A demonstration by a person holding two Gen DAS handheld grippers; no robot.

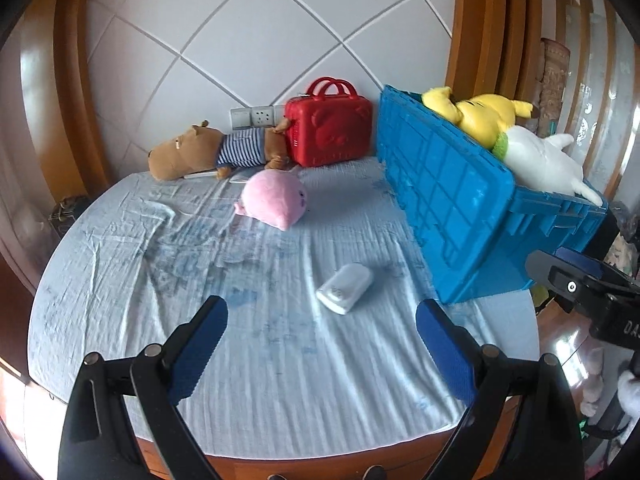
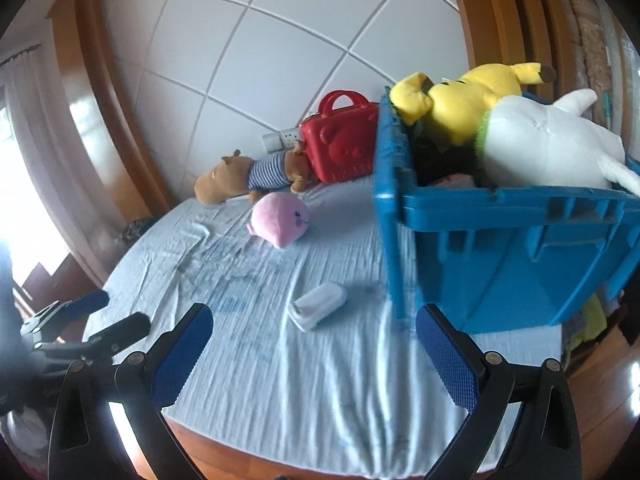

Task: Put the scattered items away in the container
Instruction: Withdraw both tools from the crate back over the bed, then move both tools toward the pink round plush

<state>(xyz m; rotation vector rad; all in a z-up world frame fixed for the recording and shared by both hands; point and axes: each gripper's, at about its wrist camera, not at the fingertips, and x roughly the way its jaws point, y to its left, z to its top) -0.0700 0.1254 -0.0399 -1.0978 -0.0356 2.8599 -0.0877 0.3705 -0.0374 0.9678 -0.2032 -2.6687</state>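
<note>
A blue plastic crate (image 1: pixel 448 196) (image 2: pixel 500 256) stands on the right of the bed and holds a yellow plush (image 1: pixel 480 114) (image 2: pixel 460 96) and a white plush (image 1: pixel 540 160) (image 2: pixel 548 144). On the sheet lie a small white case (image 1: pixel 346 288) (image 2: pixel 318 306), a pink plush (image 1: pixel 274 198) (image 2: pixel 280 218), a brown capybara plush in a striped shirt (image 1: pixel 208 152) (image 2: pixel 248 176) and a red toy suitcase (image 1: pixel 330 128) (image 2: pixel 340 144). My left gripper (image 1: pixel 320 344) is open and empty, near side of the white case. My right gripper (image 2: pixel 314 356) is open and empty, also short of the case.
The bed has a wrinkled light blue sheet (image 1: pixel 200 264) (image 2: pixel 280 380) with a wooden edge at the front. A white tiled headboard wall (image 1: pixel 240 40) with sockets stands behind. The right gripper shows at the right edge of the left wrist view (image 1: pixel 580 284); the left gripper shows low left in the right wrist view (image 2: pixel 80 328).
</note>
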